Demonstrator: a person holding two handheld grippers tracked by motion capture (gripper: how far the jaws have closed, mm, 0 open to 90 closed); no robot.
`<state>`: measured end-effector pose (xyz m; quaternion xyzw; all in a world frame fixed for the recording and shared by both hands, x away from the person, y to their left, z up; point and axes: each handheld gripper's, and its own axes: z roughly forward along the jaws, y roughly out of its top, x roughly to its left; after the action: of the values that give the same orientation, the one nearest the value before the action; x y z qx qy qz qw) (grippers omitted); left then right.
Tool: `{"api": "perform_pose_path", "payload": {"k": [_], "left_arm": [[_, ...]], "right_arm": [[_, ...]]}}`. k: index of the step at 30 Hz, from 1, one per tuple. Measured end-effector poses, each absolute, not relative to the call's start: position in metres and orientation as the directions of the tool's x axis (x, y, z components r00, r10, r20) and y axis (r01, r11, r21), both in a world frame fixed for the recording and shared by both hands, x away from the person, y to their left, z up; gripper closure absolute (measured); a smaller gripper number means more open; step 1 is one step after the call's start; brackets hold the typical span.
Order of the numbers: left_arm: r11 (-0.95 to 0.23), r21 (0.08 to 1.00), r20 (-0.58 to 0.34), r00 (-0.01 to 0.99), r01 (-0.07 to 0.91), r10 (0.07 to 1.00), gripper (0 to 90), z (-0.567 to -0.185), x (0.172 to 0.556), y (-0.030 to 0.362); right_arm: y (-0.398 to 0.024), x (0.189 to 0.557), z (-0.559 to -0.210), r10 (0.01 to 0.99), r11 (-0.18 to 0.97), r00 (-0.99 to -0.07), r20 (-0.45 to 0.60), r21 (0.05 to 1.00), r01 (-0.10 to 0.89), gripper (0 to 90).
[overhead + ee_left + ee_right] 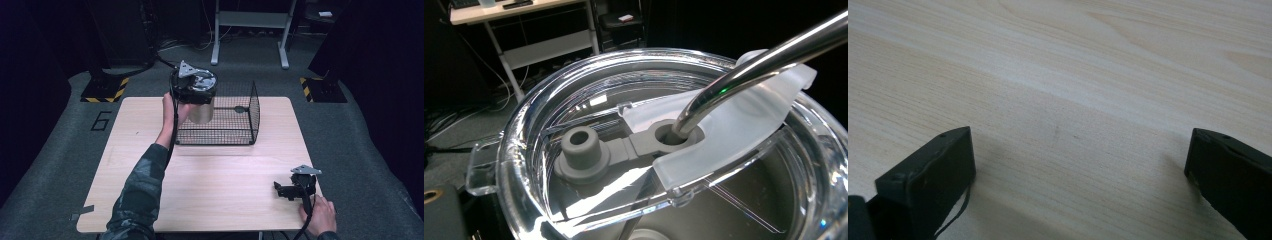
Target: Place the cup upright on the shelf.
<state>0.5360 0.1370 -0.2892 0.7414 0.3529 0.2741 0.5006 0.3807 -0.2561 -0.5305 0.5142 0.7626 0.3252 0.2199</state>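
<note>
The high view looks down on the table (pixel 210 185), whose wood the right gripper view shows close up.

Overhead light is brightening the pale wooden table (pixel 210 170) while the surrounding room is falling into near-black, and the high view is looking soft and grainy. Glare is streaking across the clear lid (pixel 589 115) and the metal straw (pixel 764 55) (both close and partly blurred). In the right gripper view, the black jaws are casting soft shadows on evenly lit wood grain.
</note>
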Motion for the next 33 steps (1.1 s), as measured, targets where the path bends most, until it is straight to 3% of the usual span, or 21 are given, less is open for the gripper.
{"api": "perform_pose_path", "payload": {"k": [19,33], "left_arm": [[-0.281,0.905,0.047,0.58,0.32,0.813,4.0,-0.324,0.573,0.117],[-0.224,0.908,0.004,0.528,0.353,0.849,3.9,-0.354,0.593,0.112]], "right_arm": [[-0.256,0.381,-0.53,0.926,0.26,-0.377,0.001,0.721,0.642,0.0],[-0.256,0.381,-0.53,0.926,0.261,-0.378,0.001,0.721,0.642,0.0]]}}
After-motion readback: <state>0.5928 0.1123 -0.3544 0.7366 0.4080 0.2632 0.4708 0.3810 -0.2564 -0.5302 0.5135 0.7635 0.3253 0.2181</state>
